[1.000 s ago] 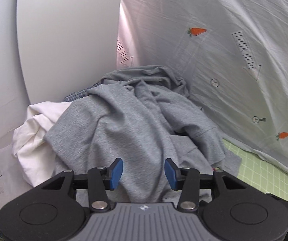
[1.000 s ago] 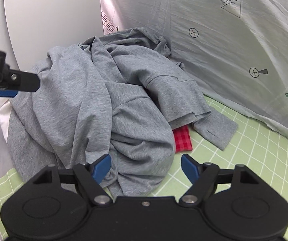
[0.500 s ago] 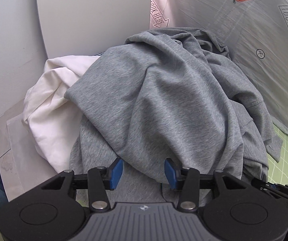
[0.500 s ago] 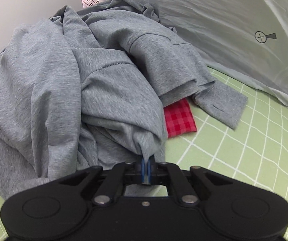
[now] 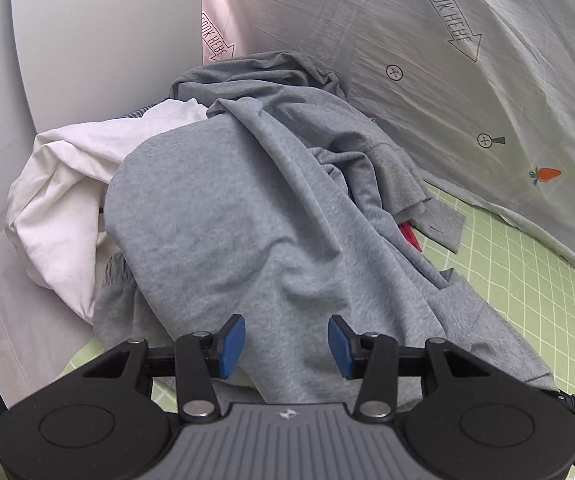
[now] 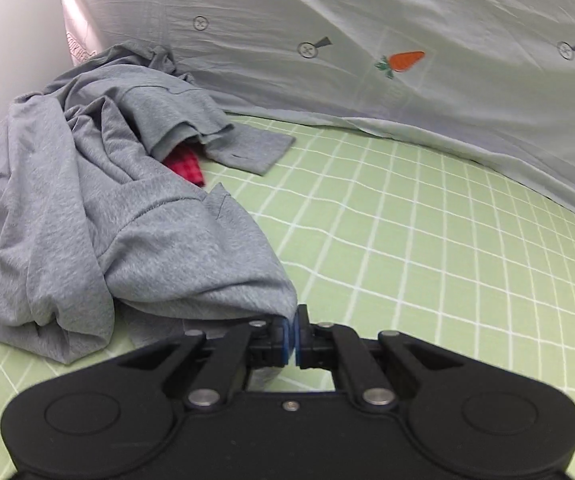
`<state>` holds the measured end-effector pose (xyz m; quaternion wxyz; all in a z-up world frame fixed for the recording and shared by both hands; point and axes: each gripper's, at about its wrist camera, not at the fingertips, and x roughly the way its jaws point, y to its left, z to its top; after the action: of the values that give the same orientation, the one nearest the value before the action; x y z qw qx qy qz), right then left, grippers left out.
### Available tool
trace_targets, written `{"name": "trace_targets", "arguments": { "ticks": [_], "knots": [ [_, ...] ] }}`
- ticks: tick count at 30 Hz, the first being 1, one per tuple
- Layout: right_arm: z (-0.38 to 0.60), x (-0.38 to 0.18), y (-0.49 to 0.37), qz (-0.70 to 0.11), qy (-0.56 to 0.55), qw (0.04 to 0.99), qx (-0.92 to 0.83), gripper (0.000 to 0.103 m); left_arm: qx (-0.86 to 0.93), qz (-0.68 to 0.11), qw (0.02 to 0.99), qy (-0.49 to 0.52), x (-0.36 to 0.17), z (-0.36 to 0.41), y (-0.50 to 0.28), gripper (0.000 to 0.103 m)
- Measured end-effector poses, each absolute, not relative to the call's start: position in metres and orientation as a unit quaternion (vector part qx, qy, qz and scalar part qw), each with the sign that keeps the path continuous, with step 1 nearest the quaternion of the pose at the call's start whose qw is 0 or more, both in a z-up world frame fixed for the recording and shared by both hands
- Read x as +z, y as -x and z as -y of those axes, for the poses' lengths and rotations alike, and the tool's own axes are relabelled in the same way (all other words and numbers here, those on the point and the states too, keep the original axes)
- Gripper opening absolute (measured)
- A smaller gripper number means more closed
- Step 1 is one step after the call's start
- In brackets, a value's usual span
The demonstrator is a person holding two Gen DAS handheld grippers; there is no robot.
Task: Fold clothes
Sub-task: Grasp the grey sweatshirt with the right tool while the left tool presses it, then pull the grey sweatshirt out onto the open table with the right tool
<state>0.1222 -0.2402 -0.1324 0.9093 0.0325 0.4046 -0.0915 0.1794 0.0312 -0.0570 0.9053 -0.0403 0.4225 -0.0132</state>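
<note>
One soft, limp grey garment (image 6: pixel 87 220) drapes loosely; its hem edge offers the best hold. Right gripper (image 6: pixel 292 338) pinches that edge, while the left gripper (image 5: pixel 286 346) gapes empty above the cloth.

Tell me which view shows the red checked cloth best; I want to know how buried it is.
The right wrist view: the red checked cloth pokes out from under the grey garment onto the green grid sheet, its check pattern visible. The left wrist view shows only a thin red sliver beside a grey fold.

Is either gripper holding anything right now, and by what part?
The right gripper is shut on the grey garment, pinching an edge fold. The left gripper stands open over the fabric, holding nothing.
</note>
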Motion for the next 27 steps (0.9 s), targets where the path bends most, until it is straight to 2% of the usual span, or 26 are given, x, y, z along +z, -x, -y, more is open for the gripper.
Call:
{"name": "trace_targets", "arguments": {
  "ticks": [6,18,27],
  "knots": [
    [0.335,-0.141,-0.035,-0.415,-0.070,0.884,-0.202,0.003,-0.050,-0.431,0.901,0.021,-0.062,0.017,-0.139,0.047],
    [0.505,-0.122,0.099,-0.380,-0.118,0.848,-0.350,0.003,-0.112,-0.430,0.895,-0.014,-0.067,0.142,-0.048,0.047],
    [0.580,-0.129,0.171,-0.375,-0.130,0.832,-0.388,0.003,-0.150,-0.452,0.879,-0.030,-0.090,0.226,-0.006,0.047]
  ]
}}
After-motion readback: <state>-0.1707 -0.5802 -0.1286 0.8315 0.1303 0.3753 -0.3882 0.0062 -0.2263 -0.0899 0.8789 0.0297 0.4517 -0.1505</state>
